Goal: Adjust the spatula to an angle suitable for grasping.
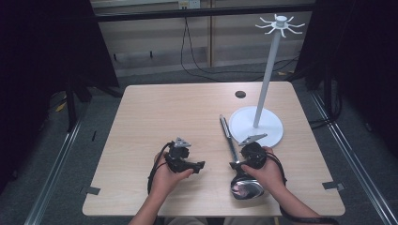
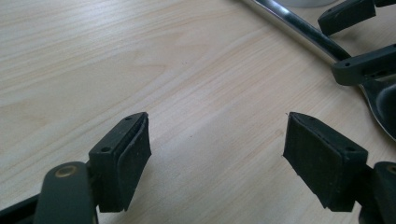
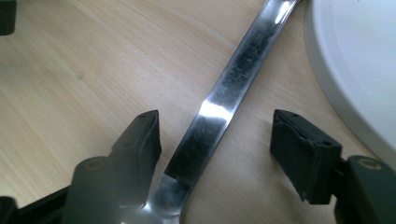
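A steel ladle [image 1: 227, 136] lies flat on the wooden table [image 1: 169, 112], its bowl [image 1: 246, 188] toward the near edge. My right gripper [image 1: 233, 165] is open, and its jaws stand on either side of the ladle's handle [image 3: 224, 98] just above the bowl, without touching it. My left gripper [image 1: 201, 165] is open over bare wood [image 2: 201, 79], to the left of the ladle. In the left gripper view the ladle's handle [image 2: 299, 30] and the right gripper's fingers [image 2: 345, 14] appear at top right.
A white stand with a round base [image 1: 256, 125], a tall pole [image 1: 267, 75] and a ring of hooks on top [image 1: 280, 23] rises just behind the ladle; its base edge [image 3: 359, 60] is close to my right jaw. A dark round hole [image 1: 240, 94] sits near the table's far edge.
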A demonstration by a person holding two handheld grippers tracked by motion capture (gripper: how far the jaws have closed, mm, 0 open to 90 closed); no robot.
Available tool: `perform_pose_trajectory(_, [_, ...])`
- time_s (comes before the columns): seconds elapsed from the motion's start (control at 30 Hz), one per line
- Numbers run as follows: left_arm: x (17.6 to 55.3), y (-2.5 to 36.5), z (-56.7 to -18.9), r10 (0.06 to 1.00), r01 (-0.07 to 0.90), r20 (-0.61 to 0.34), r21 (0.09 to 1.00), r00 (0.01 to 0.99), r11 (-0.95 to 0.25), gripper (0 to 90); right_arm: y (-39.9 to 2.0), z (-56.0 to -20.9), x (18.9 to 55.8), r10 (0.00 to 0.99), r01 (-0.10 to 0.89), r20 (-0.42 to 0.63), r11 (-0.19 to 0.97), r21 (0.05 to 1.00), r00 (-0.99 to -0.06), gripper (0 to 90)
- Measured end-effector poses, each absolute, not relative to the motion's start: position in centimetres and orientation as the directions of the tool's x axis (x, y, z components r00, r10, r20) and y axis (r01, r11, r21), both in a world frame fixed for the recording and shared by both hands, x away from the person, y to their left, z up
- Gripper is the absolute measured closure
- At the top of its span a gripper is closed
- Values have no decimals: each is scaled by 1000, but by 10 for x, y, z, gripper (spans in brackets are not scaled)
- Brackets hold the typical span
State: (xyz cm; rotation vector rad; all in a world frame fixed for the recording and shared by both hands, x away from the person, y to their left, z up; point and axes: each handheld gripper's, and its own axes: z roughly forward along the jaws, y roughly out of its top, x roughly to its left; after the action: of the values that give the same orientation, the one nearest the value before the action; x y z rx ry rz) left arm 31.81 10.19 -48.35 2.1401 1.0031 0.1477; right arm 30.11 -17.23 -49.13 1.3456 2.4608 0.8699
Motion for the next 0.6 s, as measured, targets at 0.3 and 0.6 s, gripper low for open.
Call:
perform_pose_trajectory(0.3, [319, 105, -483, 704, 618, -201, 674, 681, -405, 227, -161, -484, 304, 813, 706, 36, 482, 519, -581, 592])
perform_pose_trajectory(0.6, [320, 107, -483, 708, 626, -214, 675, 673, -390, 227, -166, -479, 310, 820, 746, 66, 480, 462, -569, 685])
